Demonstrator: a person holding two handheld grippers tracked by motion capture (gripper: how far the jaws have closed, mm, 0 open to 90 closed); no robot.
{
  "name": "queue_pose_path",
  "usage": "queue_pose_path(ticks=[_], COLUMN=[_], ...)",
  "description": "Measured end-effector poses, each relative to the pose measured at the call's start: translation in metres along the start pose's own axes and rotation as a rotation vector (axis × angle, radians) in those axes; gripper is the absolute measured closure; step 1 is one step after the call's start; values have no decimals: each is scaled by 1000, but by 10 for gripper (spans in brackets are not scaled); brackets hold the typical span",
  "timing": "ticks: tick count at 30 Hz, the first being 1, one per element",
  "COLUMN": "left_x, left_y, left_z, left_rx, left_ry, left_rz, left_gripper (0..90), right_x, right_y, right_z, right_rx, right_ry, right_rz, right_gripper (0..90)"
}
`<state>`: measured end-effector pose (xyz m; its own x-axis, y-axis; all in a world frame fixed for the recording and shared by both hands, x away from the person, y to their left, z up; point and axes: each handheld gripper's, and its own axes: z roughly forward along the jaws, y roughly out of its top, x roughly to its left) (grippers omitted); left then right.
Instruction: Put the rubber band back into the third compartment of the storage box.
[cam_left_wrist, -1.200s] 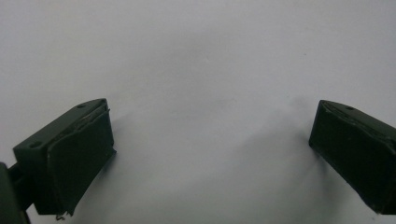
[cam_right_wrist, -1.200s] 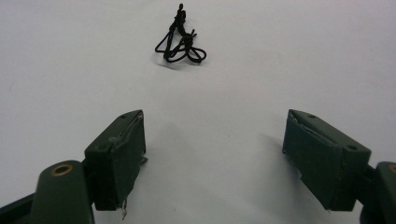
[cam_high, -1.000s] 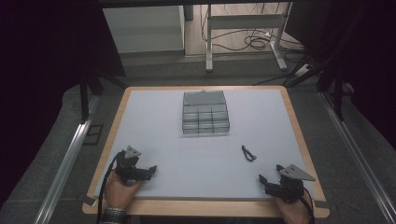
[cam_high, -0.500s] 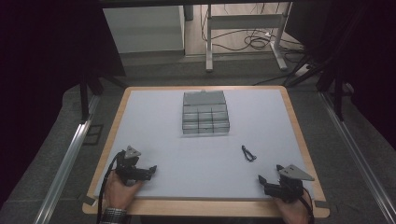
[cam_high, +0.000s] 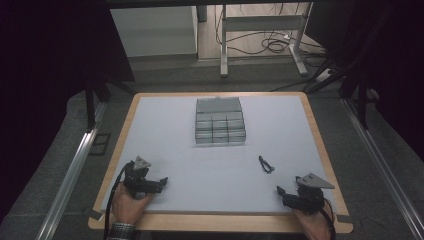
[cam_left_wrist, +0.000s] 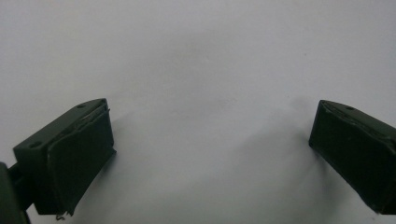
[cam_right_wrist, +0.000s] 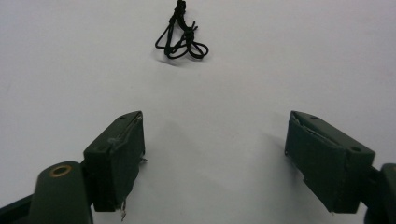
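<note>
Lying lengthwise toward organizer: black cord

White table; on it a compartment box and black cord.

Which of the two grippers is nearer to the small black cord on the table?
The right gripper is nearer: the black cord lies just ahead of its open jaws, whereas the left gripper sits far across the white table.

Left hand-held gripper: same spot near the table's near left corner, jaws as wide as before.
Right hand-held gripper: unmoved near the near right corner.
Black cord: unshifted.
</note>
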<state>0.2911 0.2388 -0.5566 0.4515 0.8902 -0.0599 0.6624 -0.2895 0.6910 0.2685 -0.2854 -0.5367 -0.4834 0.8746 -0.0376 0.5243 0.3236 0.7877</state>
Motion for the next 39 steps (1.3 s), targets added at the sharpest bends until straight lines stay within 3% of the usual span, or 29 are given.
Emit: queue_pose_path(ticks=[5,21,39], left_x=[0,0,0], left_y=[0,0,0], left_z=[0,0,0], left_rx=[1,0,5], left_ry=[0,0,0], left_rz=[1,1,6], left_gripper=[0,0,0], right_x=[1,-12,-19], right_y=[8,29,46], right_z=[-1,-1,15], right_rx=[17,85,186], right_ry=[11,25,40], right_rz=[-4,50,36], right_gripper=[236,289,391])
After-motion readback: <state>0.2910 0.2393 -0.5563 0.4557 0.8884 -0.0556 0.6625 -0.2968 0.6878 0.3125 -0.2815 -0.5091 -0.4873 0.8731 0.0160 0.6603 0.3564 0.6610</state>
